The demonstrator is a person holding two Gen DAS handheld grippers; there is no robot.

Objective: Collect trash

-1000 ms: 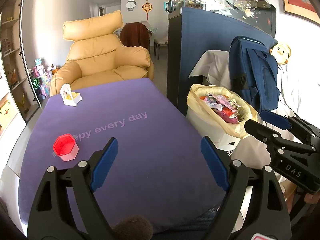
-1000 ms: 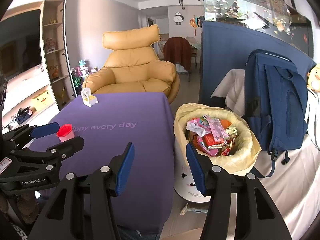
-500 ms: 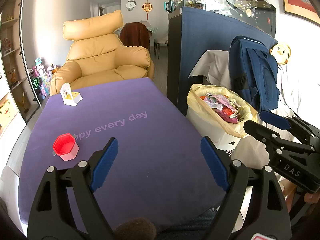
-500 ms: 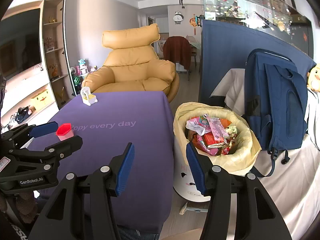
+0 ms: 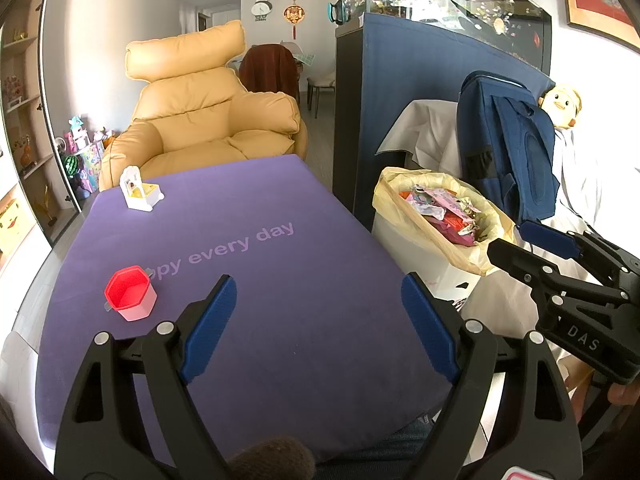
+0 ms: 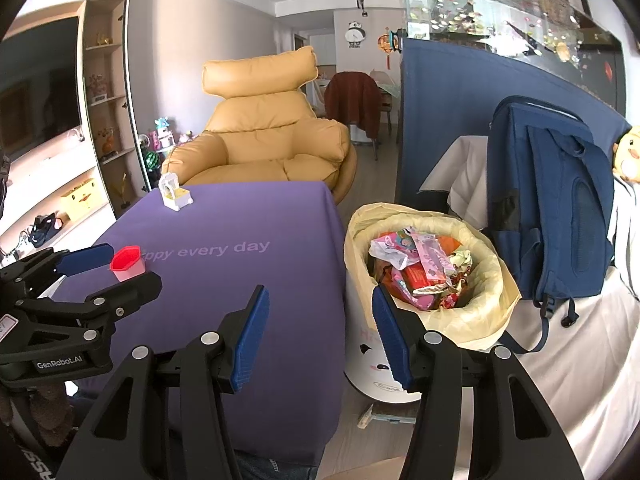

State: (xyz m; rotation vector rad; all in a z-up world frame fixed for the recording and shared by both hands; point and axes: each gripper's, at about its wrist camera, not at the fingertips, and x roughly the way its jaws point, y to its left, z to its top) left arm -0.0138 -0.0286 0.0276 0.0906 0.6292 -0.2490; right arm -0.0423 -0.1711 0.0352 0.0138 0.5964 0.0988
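Note:
A white bin (image 6: 372, 364) lined with a yellow bag (image 6: 492, 312) stands on the floor right of the purple table (image 6: 240, 280); it is full of crumpled wrappers (image 6: 420, 268). The same bin (image 5: 412, 248) shows at right in the left wrist view. My left gripper (image 5: 316, 320) hovers open over the table's near end, nothing between its blue pads. My right gripper (image 6: 320, 332) is open too, held over the table's right edge beside the bin, empty. A red hexagonal cup (image 5: 130, 298) sits on the table's left side. A small white toy (image 5: 138, 194) rests at the far left corner.
A tan armchair (image 5: 208, 120) stands behind the table. A blue partition (image 5: 400, 100) carries a fish tank above it. A blue backpack (image 6: 548, 208) and a plush doll (image 5: 560, 104) lean on white-draped furniture (image 6: 580, 360) right of the bin. Shelves (image 6: 100, 100) line the left wall.

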